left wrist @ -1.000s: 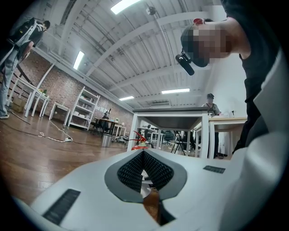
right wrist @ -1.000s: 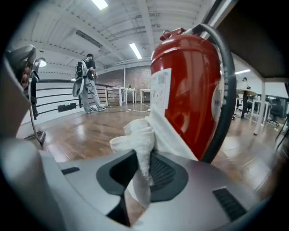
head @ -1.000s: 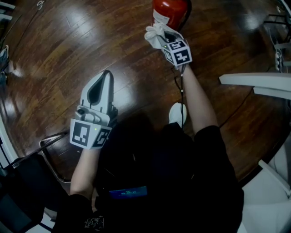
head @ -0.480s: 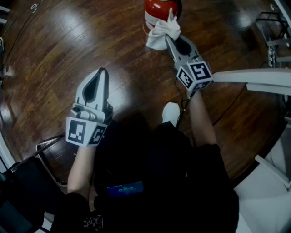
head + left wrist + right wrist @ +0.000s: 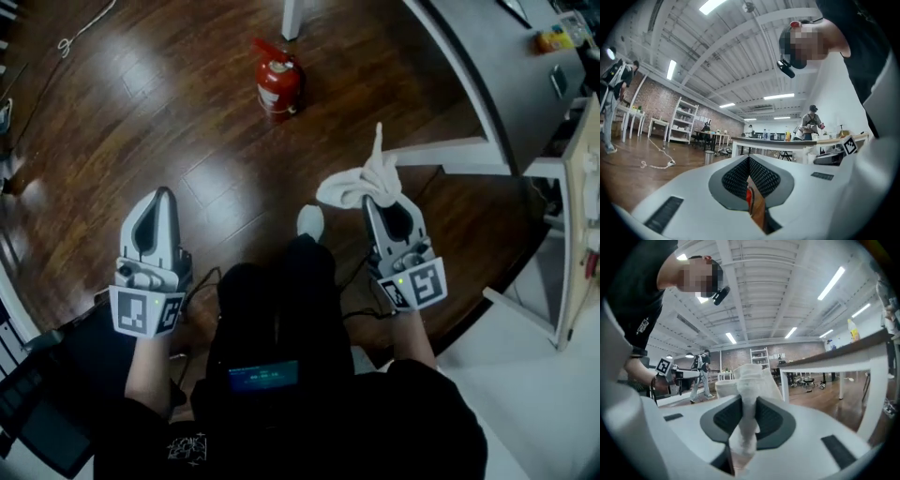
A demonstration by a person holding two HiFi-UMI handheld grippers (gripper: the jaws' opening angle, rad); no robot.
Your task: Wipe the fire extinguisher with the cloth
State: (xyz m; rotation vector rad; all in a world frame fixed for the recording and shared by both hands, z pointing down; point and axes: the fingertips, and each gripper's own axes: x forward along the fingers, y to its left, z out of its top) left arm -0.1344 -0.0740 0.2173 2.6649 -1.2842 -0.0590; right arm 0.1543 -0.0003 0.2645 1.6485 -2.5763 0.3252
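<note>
Head view
- Fire extinguisher (image 5: 278, 84): red, upright on the dark wooden floor (image 5: 141, 103), far up the frame, well apart from both grippers and from the cloth.
- Cloth (image 5: 361, 183): white and bunched, sticking out past the tip of the right gripper, one corner pointing up; it touches nothing but that gripper.
- Right gripper (image 5: 379, 202): held low at the person's right side, pointing away from the body, its tip buried in the cloth.
- Left gripper (image 5: 161, 193): held low at the person's left side, level with the right one, pointing forward over bare floor.
- Desk (image 5: 469, 66): a pale curved top at the upper right, with small items at its far end.
- Shoe (image 5: 310, 220): a white toe between the two grippers.
- Cord (image 5: 80, 33): light-coloured, lying loose on the floor at the upper left.

Left gripper view
- Claw: clenched, the two ribbed pads (image 5: 761, 177) meeting at the tip with nothing between them.
- Background: a long room with a shelf rack (image 5: 684, 123) by a brick wall, tables, and people standing far off.

Right gripper view
- Claw: grasping the cloth, which is pinched between the dark pads (image 5: 725, 417) and rises above them in a thick white fold.
- Background: the desk edge at the right, with wooden floor under it.
</note>
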